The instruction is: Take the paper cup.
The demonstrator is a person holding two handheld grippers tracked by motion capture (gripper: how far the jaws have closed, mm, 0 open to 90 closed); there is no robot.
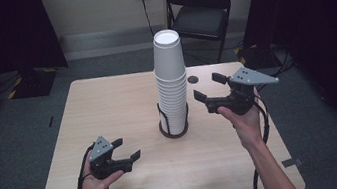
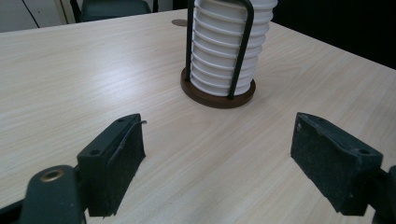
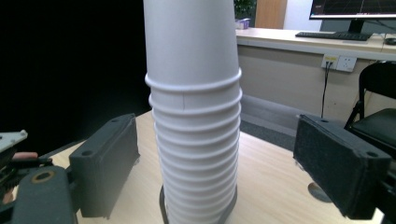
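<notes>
The right gripper is holding its jaws wide apart, and the stack of white paper cups is standing between them, touching neither. A desk with a monitor and keyboard is showing behind.

cups: white, between the right gripper's jaws
holder: dark brown base, black wire, ahead of the left gripper's jaws
table: pale wood grain

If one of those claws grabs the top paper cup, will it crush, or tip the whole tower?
The top cup looks thin-walled, so a hard squeeze would probably dent it. It is likely very light. The stack stands tall, but its holder has upright rods, so tipping seems less likely.
</notes>
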